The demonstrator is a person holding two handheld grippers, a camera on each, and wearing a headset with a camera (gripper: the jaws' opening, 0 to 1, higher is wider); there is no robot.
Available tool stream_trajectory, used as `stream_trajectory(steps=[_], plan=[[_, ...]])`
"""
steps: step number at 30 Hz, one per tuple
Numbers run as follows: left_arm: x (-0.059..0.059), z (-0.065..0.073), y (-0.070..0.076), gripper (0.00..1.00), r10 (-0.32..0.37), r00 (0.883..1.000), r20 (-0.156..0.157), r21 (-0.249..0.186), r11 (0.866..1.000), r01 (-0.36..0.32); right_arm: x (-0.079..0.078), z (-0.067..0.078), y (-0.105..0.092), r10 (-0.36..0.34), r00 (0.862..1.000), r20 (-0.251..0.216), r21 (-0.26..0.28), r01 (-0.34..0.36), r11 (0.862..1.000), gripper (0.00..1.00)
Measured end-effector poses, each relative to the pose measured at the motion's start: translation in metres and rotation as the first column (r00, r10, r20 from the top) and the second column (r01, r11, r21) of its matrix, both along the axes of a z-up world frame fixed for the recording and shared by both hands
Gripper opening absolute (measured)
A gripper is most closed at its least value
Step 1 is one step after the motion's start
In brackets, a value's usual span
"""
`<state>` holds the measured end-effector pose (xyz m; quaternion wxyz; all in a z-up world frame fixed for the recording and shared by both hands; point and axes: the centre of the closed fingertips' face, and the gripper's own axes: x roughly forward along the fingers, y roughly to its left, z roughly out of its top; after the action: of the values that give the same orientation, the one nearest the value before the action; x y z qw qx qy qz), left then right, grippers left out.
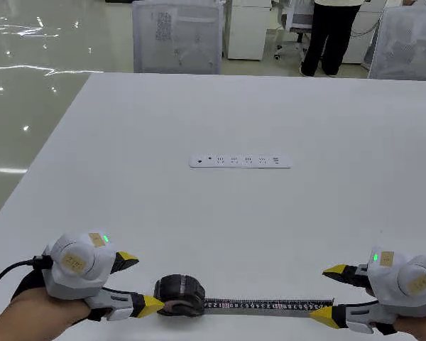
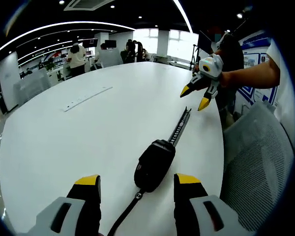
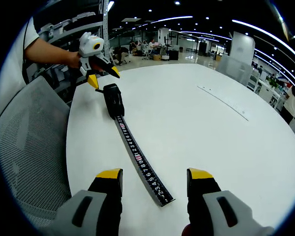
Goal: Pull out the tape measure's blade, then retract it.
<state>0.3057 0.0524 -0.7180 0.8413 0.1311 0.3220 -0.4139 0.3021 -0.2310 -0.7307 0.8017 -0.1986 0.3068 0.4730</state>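
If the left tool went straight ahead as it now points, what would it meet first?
Likely the tape measure, lying just ahead of the left tool in line with its open jaws; the blade runs on beyond.

My tape measure (image 1: pixel 179 295) sits at the bench's (image 1: pixel 341 114) near edge, its blade (image 1: pixel 268 305) stretched rightward along it, between left gripper (image 1: pixel 143 282) and right gripper (image 1: pixel 326 293); a power strip (image 1: pixel 240 161) lies mid-bench, behind.

White scale numerals run along the tape measure's black blade (image 3: pixel 140 160). Single digits from 2 to 9 read clearly, and the tens are marked in red. In the head view they are too small to read.
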Motion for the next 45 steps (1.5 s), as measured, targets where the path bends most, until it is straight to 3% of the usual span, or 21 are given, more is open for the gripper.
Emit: stream_trajectory(steps=[6, 8, 9, 14, 24, 35, 45], plan=[[-0.004, 0.006, 0.009, 0.6, 0.047, 0.999, 0.01, -0.032, 0.998, -0.046, -0.002, 0.008, 0.005, -0.042, 0.999, 0.019, 0.039, 0.042, 0.998, 0.53], [-0.002, 0.013, 0.01, 0.62, 0.092, 0.996, 0.017, -0.089, 0.992, -0.09, -0.001, 0.012, 0.005, -0.065, 0.997, 0.033, 0.058, 0.063, 0.996, 0.53], [-0.003, 0.015, 0.012, 0.63, 0.099, 0.995, 0.017, -0.096, 0.991, -0.097, -0.001, 0.013, 0.005, -0.071, 0.997, 0.036, 0.066, 0.069, 0.995, 0.52], [-0.01, 0.016, 0.015, 0.64, 0.107, 0.994, 0.028, -0.084, 0.991, -0.104, -0.007, 0.014, 0.008, -0.08, 0.996, 0.048, 0.069, 0.077, 0.995, 0.55], [-0.022, 0.018, 0.027, 0.65, 0.15, 0.985, 0.087, -0.068, 0.987, -0.144, -0.02, 0.012, 0.006, -0.132, 0.99, 0.044, 0.102, 0.127, 0.987, 0.6], [-0.042, 0.013, 0.038, 0.66, 0.211, 0.974, 0.083, -0.095, 0.975, -0.203, -0.036, 0.014, 0.008, -0.161, 0.985, 0.067, 0.125, 0.152, 0.98, 0.64], [-0.053, 0.012, 0.051, 0.68, 0.246, 0.965, 0.088, -0.107, 0.966, -0.236, -0.048, 0.01, 0.009, -0.179, 0.983, 0.048, 0.139, 0.171, 0.975, 0.73]])
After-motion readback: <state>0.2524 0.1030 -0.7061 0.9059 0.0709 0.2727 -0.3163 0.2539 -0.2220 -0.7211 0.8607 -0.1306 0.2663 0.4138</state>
